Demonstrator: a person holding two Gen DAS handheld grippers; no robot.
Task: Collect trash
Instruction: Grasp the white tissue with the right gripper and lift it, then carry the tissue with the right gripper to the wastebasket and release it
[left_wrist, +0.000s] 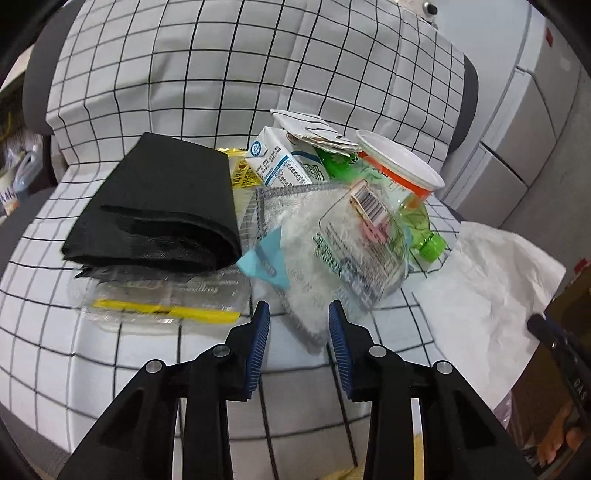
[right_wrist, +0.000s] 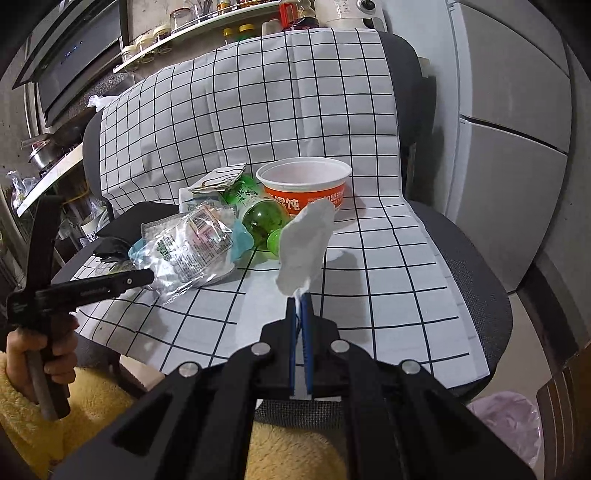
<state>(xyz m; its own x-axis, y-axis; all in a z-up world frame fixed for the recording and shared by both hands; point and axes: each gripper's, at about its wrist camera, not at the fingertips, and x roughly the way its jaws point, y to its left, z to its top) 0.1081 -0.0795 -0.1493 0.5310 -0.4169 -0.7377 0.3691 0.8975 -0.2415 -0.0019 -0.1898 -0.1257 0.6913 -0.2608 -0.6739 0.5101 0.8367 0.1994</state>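
**A:** What are your two tongs doing?

**B:** My right gripper (right_wrist: 300, 295) has its blue pads pressed together on the lower edge of a crumpled white paper tissue (right_wrist: 304, 245), which stands up from the tips, clear of the cloth. My left gripper (left_wrist: 299, 314) is spread, nothing between its blue ribbed pads (left_wrist: 260, 332), and its tips hover just in front of the pile.

**A:** Where does the trash lie?

**B:** On a white cloth with a black grid (right_wrist: 373, 258) draped over a grey office chair (right_wrist: 476, 266). From the left wrist camera, a clear crinkled plastic bag with green print and a barcode (left_wrist: 354, 254) sits at twelve o'clock from my open tips, lying over a fluffy white rag with a grey stitched border (left_wrist: 295, 221). At ten o'clock a folded black plastic bag (left_wrist: 162, 199) rests on a flat clear plastic tray with a yellow strip (left_wrist: 162, 299). Toward one o'clock a green plastic bottle (left_wrist: 424, 229) lies on its side, cap toward me, touching an orange-and-white paper noodle bowl (left_wrist: 402, 166) that stands upright behind it. A white-and-blue milk carton (left_wrist: 284, 158) lies at twelve o'clock behind the rag, with a torn paper lid (left_wrist: 314, 129) on top.

**A:** Anything else?

**B:** A bin lined with a pale pink bag (right_wrist: 506, 421) stands at four o'clock in the right view, beside the chair.
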